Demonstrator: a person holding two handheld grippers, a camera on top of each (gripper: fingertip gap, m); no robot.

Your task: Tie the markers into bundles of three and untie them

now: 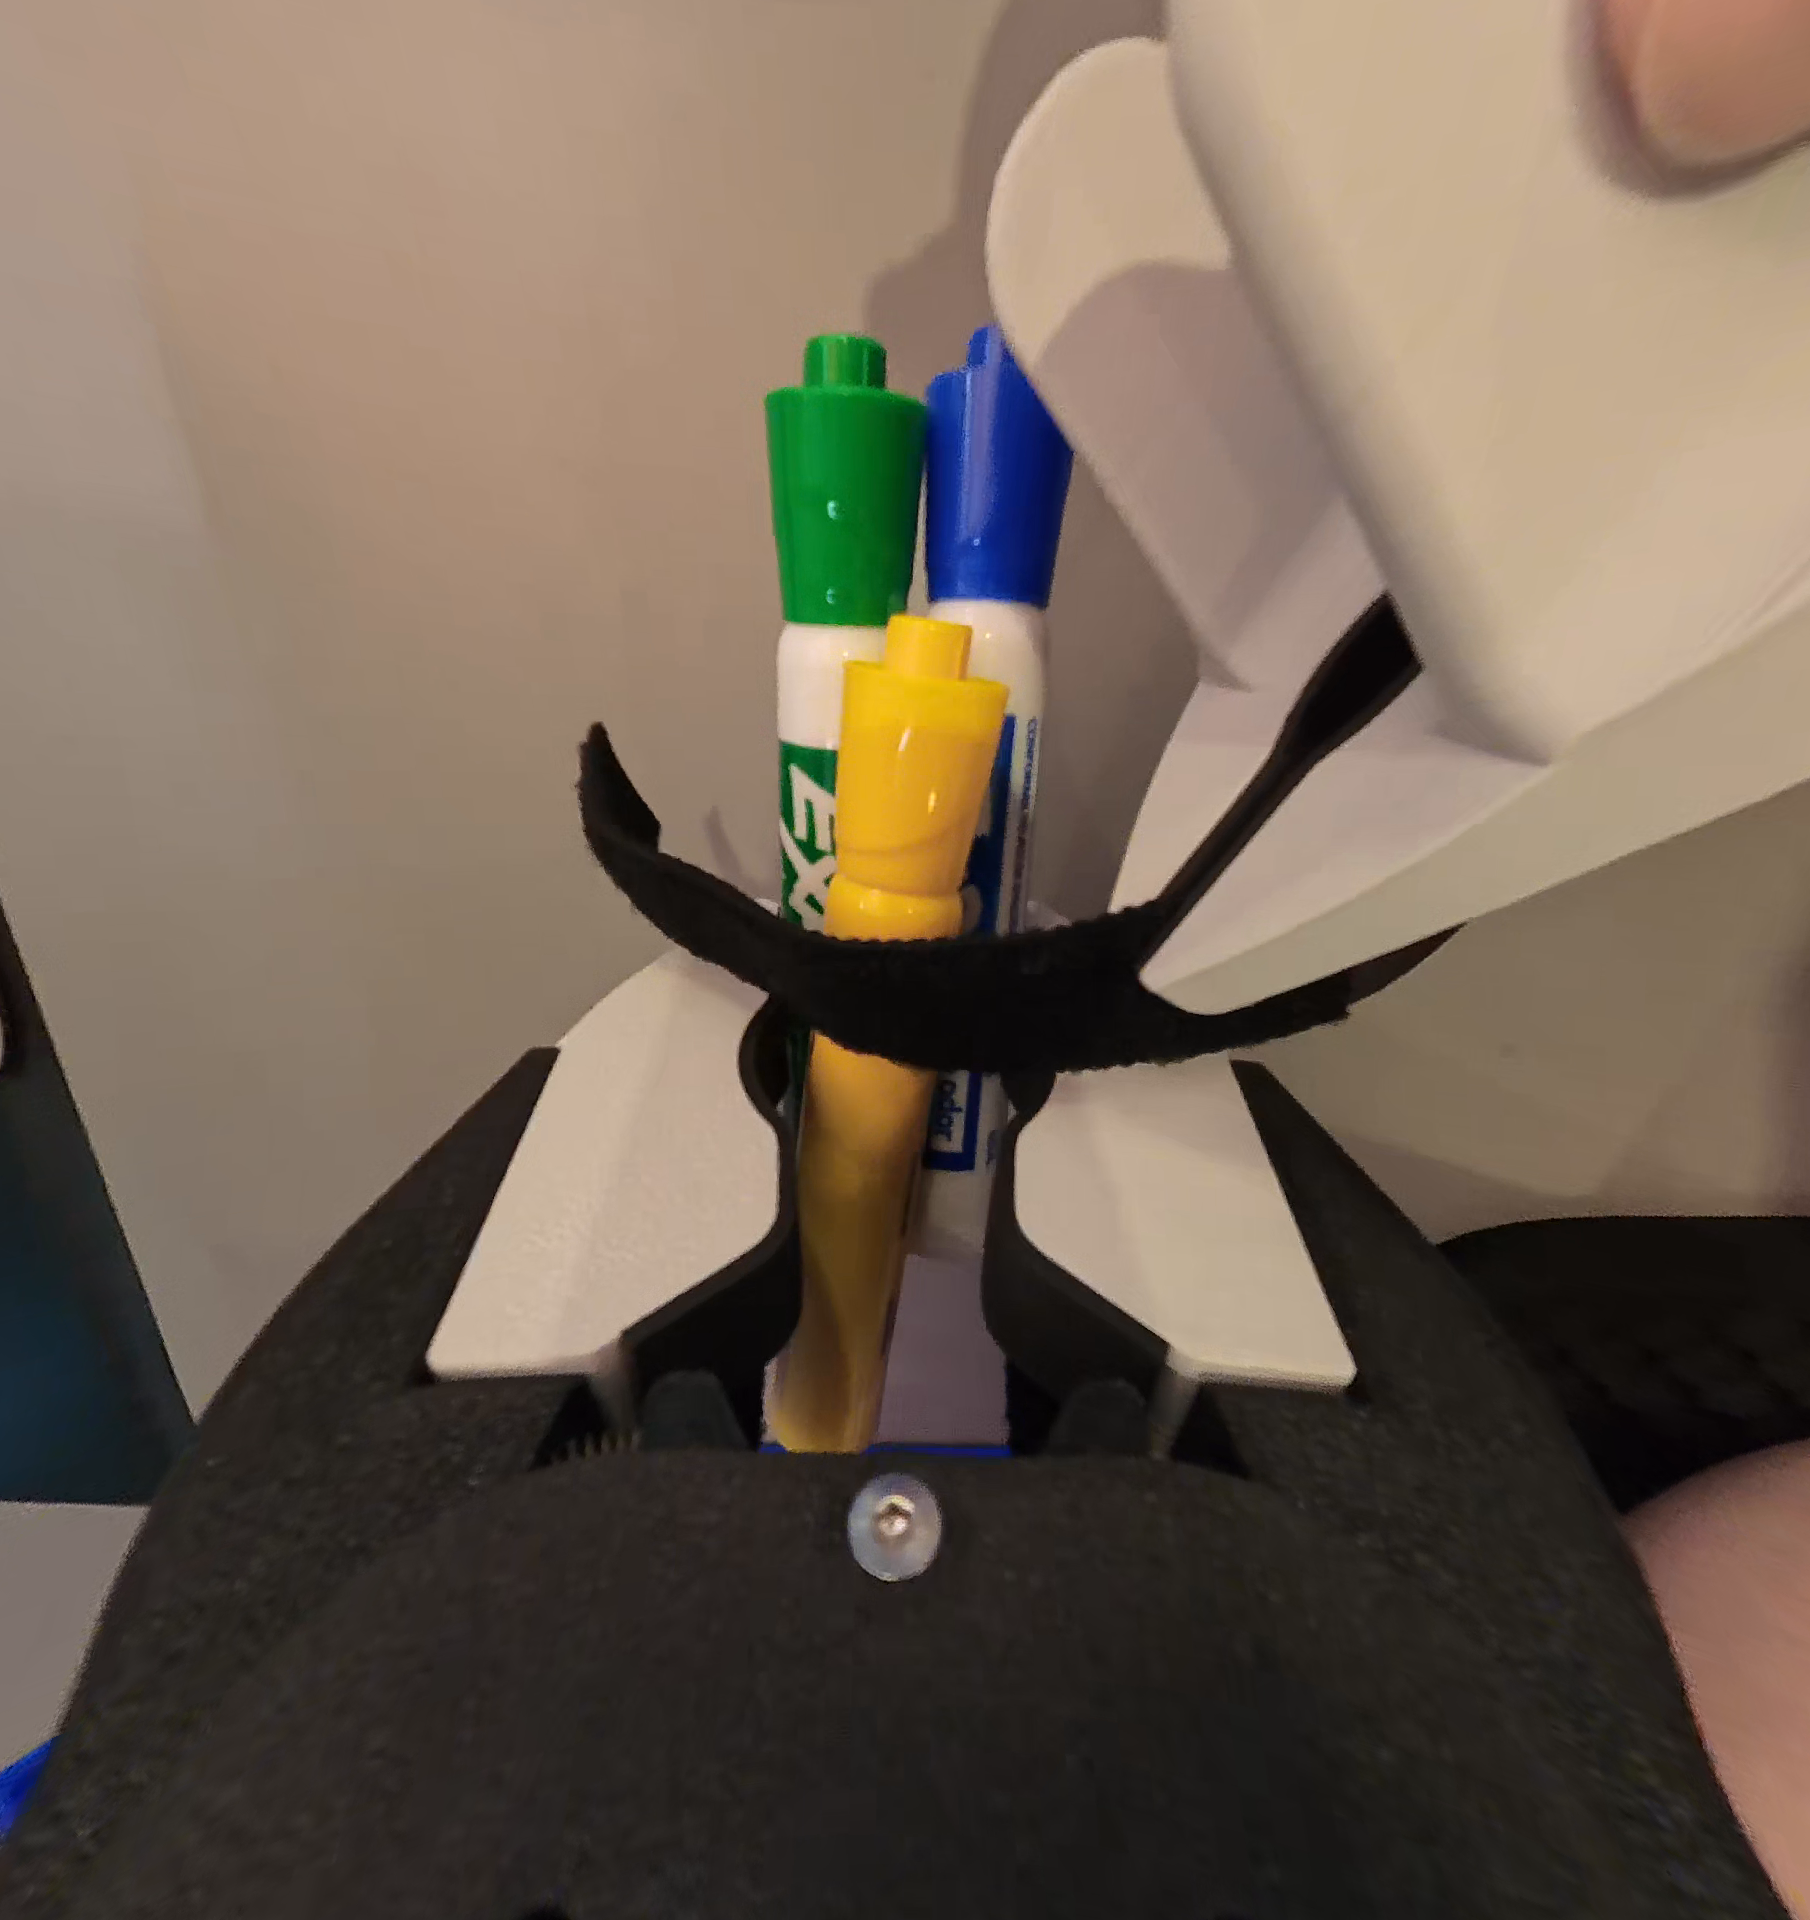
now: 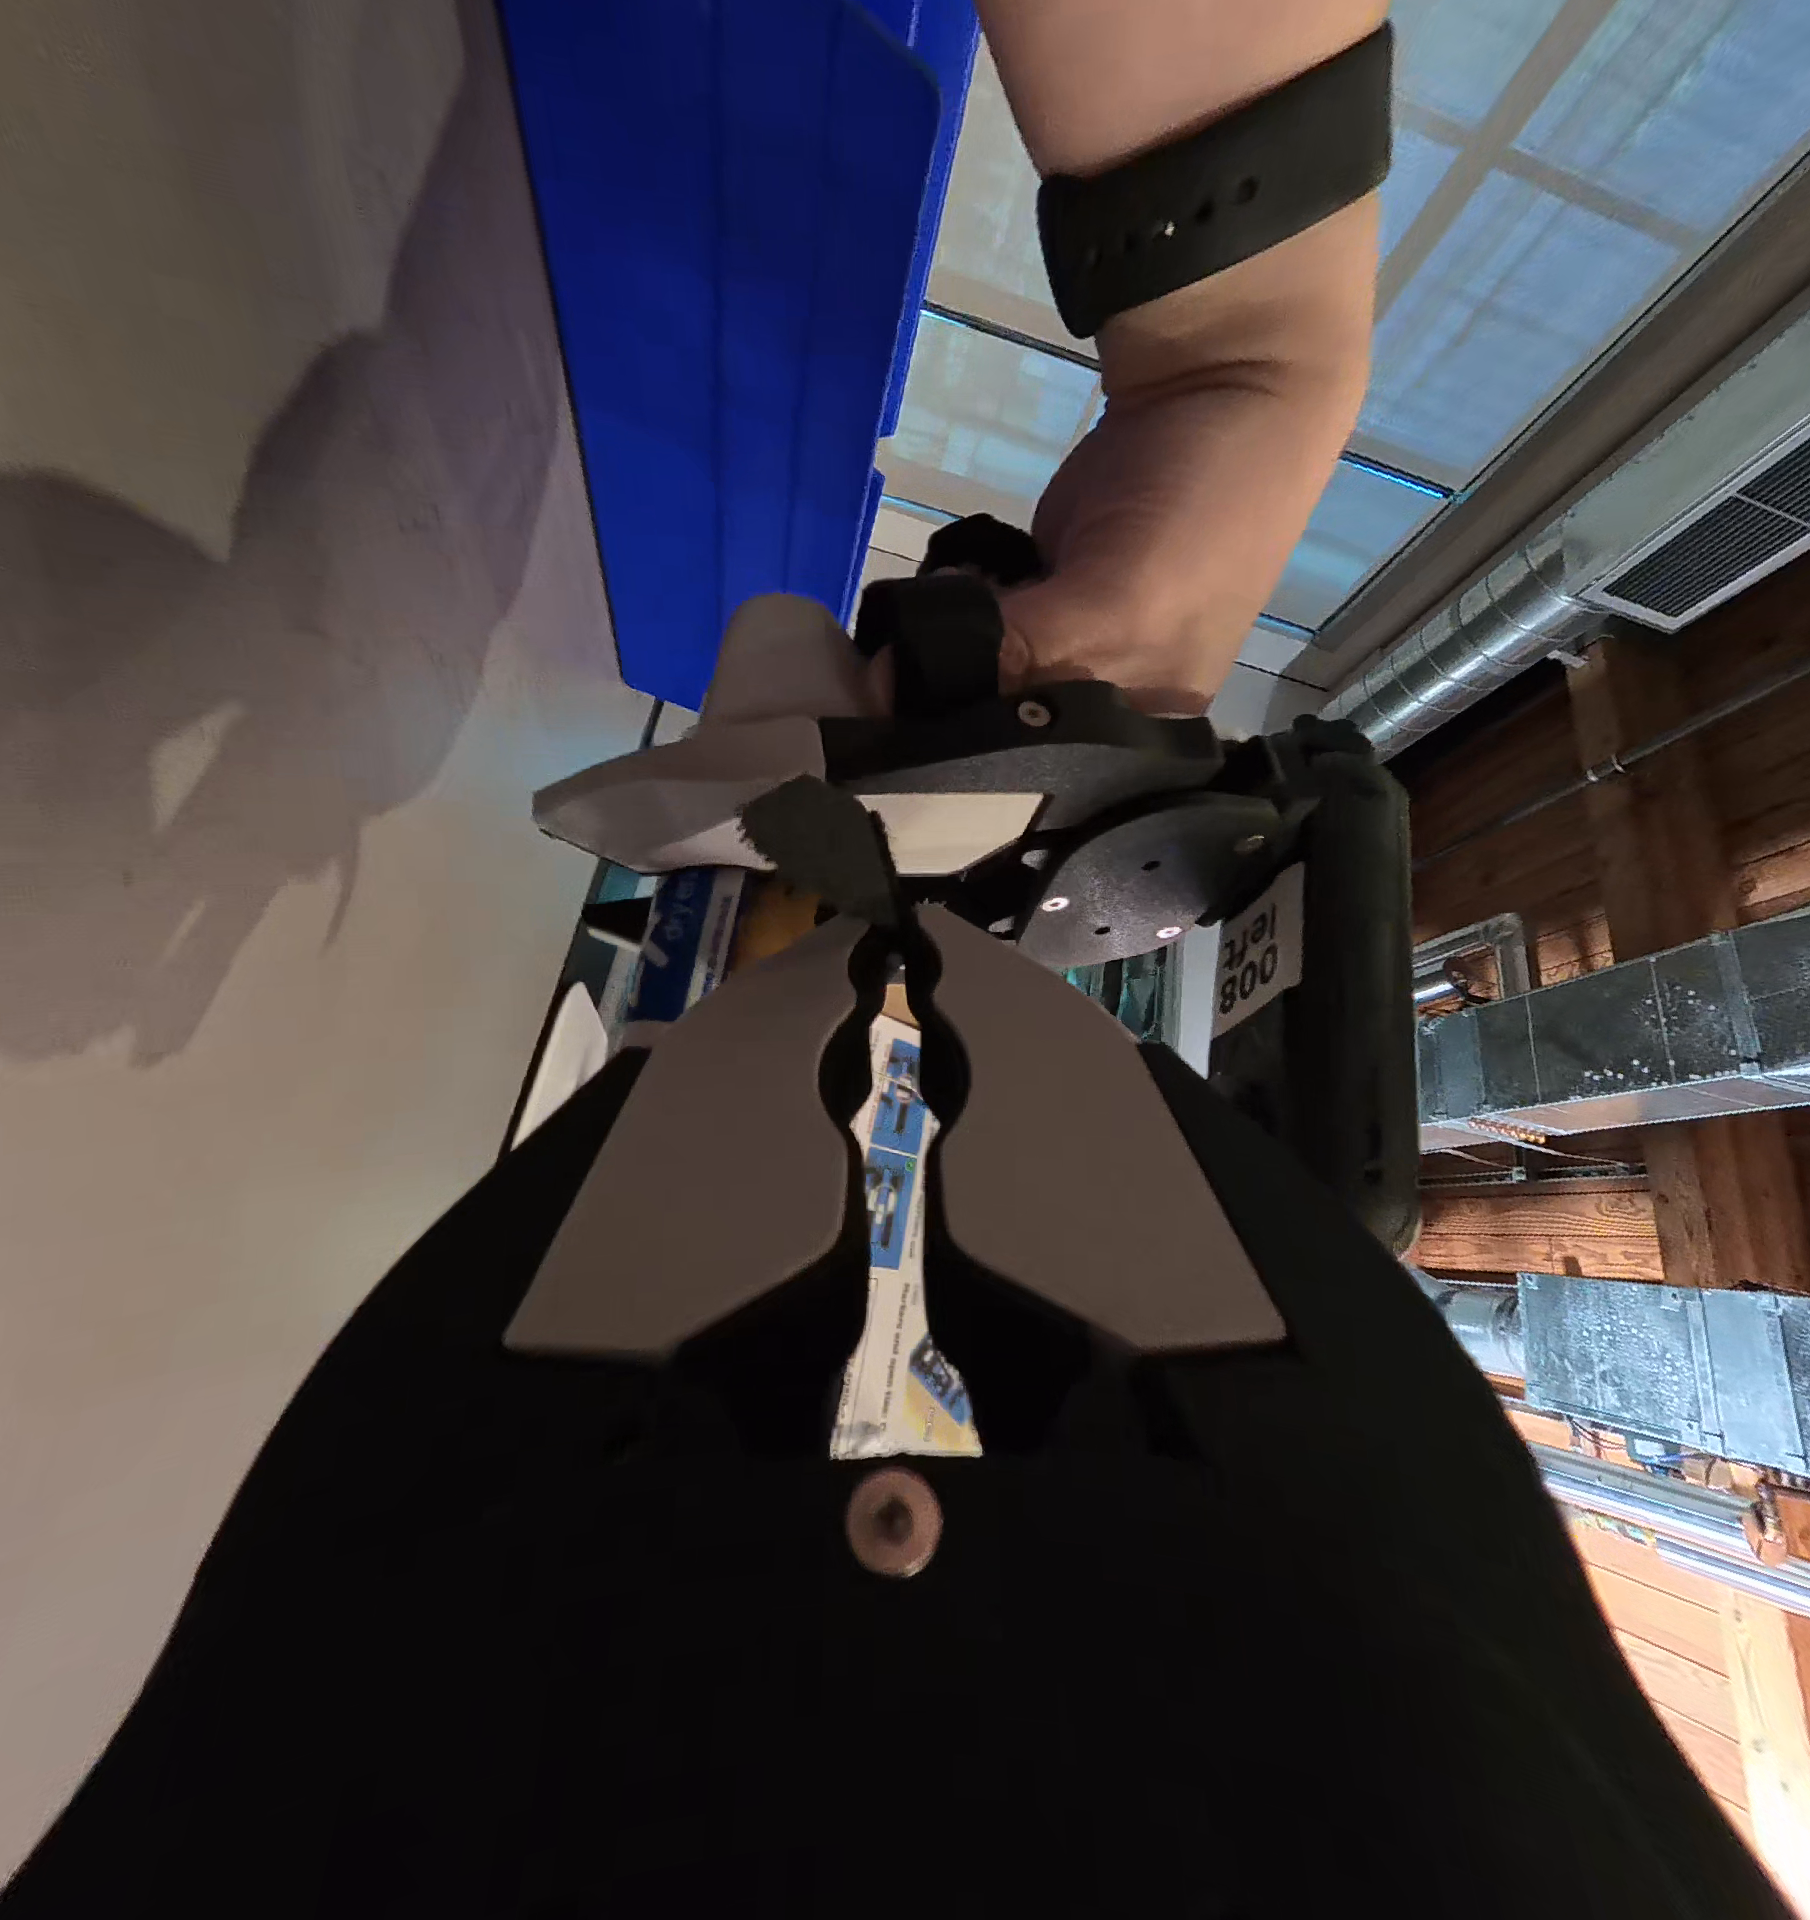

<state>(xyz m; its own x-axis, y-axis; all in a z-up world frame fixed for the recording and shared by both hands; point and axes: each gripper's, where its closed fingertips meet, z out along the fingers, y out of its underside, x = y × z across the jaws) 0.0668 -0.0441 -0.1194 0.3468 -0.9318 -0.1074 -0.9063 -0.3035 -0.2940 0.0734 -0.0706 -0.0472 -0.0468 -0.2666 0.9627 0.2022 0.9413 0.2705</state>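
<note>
My left gripper (image 1: 880, 997) is shut on three markers held side by side: a green-capped one (image 1: 841, 499), a blue-capped one (image 1: 994, 488) and a yellow one (image 1: 896, 831). A black hook-and-loop strap (image 1: 880, 982) runs across the markers just past the fingertips, with its free end (image 1: 610, 800) curling up on the left. My right gripper (image 1: 1166, 940) comes in from the upper right and is shut on the strap's right end. In the right wrist view its tips (image 2: 893, 935) pinch the strap (image 2: 828, 847) against the left gripper (image 2: 776, 821).
A blue bin (image 2: 735, 312) stands on the pale table (image 2: 153, 1039) behind the left gripper. A hand with a black wrist band (image 2: 1213, 197) holds that gripper. A dark teal object (image 1: 18, 1247) stands at the left edge. My right fingertips sit around 7 centimeters from my left ones.
</note>
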